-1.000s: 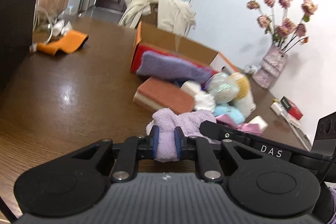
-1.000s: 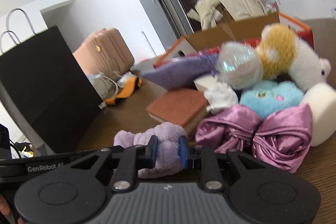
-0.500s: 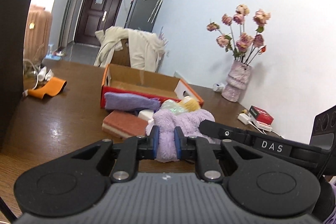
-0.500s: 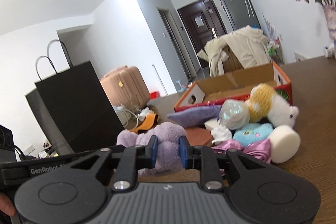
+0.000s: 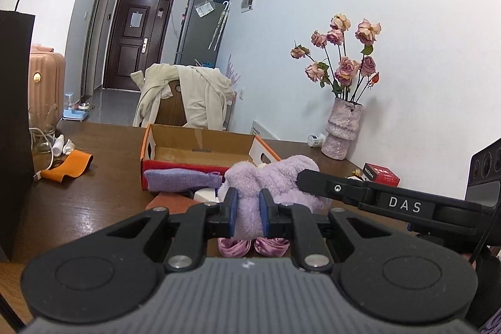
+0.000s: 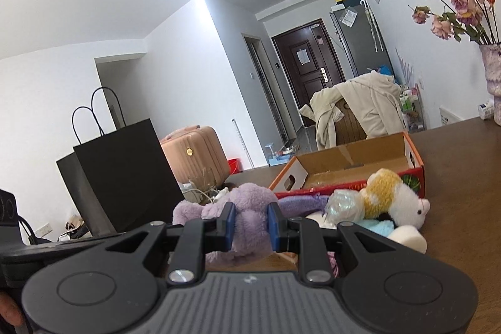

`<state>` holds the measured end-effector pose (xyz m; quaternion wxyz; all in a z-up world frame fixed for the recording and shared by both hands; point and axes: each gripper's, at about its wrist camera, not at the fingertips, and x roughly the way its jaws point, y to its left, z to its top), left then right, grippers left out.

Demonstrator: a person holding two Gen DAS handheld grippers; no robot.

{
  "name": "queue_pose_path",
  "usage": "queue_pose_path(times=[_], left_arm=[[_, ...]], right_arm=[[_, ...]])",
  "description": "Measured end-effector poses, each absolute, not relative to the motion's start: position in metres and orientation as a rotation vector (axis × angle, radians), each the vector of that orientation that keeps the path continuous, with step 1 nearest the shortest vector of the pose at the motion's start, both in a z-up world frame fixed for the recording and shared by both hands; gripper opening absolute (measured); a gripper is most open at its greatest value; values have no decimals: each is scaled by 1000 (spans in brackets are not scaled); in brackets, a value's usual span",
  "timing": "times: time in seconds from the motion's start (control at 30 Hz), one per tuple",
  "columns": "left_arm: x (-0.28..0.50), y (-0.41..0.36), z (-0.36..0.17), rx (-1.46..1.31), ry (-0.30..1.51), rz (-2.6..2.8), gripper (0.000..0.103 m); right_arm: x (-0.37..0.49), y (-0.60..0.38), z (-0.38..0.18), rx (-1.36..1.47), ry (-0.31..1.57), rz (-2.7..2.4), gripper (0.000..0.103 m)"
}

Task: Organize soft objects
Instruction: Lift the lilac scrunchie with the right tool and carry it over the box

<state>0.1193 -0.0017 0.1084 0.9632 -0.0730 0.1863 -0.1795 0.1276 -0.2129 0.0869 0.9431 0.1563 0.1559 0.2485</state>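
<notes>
Black right tool (image 5: 300, 177) arm reads "DAS"; red box (image 5: 381, 174) print unreadable.

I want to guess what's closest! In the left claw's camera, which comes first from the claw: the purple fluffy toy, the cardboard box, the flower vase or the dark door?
1. purple fluffy toy: pinched in the left claw.
2. cardboard box: just behind it on the table.
3. flower vase: farther back, right, by the wall.
4. dark door: farthest, down the hallway.

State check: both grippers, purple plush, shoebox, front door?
left gripper: shut on the purple plush
right gripper: shut on the purple plush
purple plush: held by both grippers, clear of the table
shoebox: open, looks empty
front door: closed
</notes>
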Motion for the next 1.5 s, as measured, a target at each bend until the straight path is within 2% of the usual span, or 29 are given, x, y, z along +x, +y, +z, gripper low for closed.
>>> queue_pose_path(times=[0.6, 1.5], left_arm=[[230, 0, 114, -122, 397, -354, 15], [467, 19, 103, -102, 486, -296, 15]], right_arm=[[221, -208, 100, 300, 336, 486, 21], [477, -176, 101, 264, 473, 480, 21]])
